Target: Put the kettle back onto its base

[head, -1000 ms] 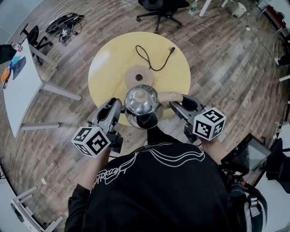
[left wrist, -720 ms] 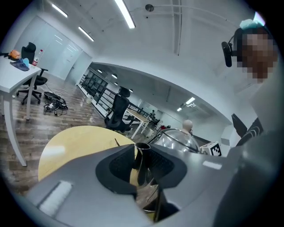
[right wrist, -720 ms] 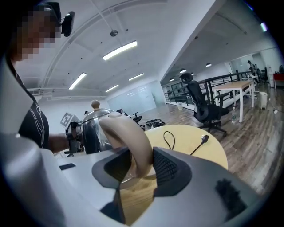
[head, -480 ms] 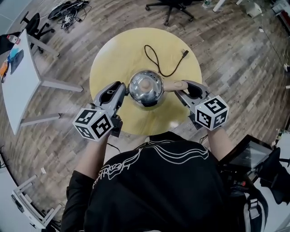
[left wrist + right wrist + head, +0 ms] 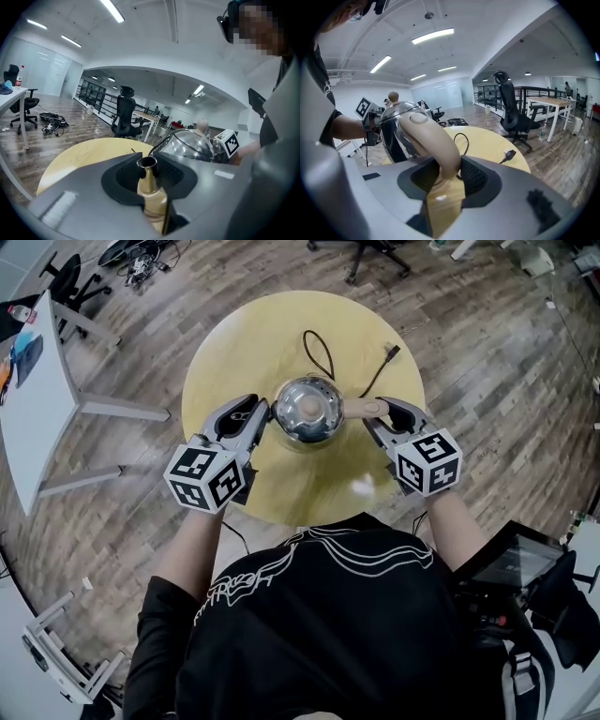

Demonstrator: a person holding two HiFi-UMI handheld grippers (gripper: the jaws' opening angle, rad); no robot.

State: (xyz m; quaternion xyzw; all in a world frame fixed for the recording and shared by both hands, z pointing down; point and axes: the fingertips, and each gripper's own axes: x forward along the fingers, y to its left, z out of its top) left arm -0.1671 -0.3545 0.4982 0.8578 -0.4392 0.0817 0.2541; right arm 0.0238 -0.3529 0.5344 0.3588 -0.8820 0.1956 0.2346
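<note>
A shiny steel kettle (image 5: 307,409) with a beige lid knob sits between both grippers over the middle of the round yellow table (image 5: 225,343). My left gripper (image 5: 265,414) is shut on its gold spout (image 5: 146,178); the kettle body (image 5: 190,144) shows just beyond. At the other side my right gripper (image 5: 373,418) is shut on the beige handle (image 5: 436,140), with the kettle body (image 5: 396,126) to its left. The base is hidden under the kettle. Its black power cable (image 5: 319,354) loops out behind, ending in a plug (image 5: 392,352).
A white desk (image 5: 28,399) stands left of the table. A black office chair (image 5: 356,254) is beyond it and tangled cables (image 5: 141,249) lie on the wood floor. A dark screen (image 5: 511,563) sits at the right, near the person.
Both grippers carried the kettle away from the person, from the table's near edge to its middle, and lower. The base, visible a second ago, is now covered by the kettle.
</note>
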